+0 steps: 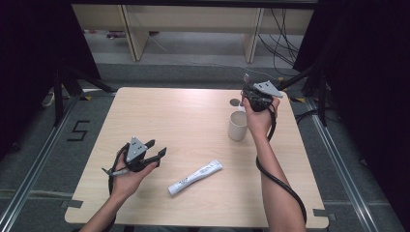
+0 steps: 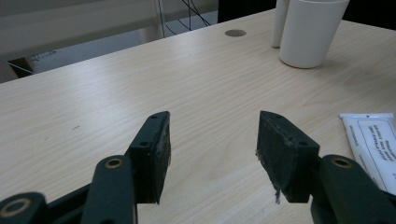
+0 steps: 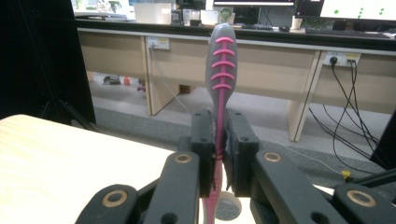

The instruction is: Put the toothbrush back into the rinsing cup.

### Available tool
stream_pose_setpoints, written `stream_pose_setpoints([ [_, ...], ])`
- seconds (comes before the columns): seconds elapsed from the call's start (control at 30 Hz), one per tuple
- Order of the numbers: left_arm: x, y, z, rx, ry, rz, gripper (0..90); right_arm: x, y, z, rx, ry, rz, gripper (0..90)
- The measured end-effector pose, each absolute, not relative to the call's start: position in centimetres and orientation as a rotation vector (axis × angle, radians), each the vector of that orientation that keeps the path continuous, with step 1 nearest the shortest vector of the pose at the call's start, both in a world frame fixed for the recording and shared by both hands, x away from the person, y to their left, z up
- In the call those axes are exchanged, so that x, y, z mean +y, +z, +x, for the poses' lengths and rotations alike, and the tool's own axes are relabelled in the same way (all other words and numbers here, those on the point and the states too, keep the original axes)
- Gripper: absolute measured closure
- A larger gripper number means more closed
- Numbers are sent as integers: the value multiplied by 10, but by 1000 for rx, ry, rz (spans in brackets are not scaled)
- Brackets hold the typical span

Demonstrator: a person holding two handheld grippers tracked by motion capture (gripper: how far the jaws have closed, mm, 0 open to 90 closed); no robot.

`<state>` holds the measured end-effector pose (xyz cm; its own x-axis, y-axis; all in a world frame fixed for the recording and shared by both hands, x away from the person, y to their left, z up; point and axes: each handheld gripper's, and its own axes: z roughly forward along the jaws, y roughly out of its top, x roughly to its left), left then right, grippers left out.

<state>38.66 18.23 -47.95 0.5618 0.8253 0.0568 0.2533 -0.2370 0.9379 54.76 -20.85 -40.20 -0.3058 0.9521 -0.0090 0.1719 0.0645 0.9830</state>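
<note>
With the right hand-held gripper [image 3: 219, 154] pinching the toothbrush [image 3: 221, 79] upright just above the white cup [image 1: 237, 125] and the left hand-held gripper [image 2: 212, 154] spread idle over the desk [image 1: 183, 125], a tilted wrist could drop the brush beside the cup.

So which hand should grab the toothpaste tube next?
Left, probably. The left gripper is open and empty, with the toothpaste tube lying nearby on the table. The right gripper is shut on the toothbrush above the cup.
</note>
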Motion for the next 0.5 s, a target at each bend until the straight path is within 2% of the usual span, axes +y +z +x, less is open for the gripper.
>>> stream_pose_setpoints([
  [0.5, 182, -482, 387, 885, 694, 1769, 444, -210, -422, 547, 1649, 1269, 1197, 836],
])
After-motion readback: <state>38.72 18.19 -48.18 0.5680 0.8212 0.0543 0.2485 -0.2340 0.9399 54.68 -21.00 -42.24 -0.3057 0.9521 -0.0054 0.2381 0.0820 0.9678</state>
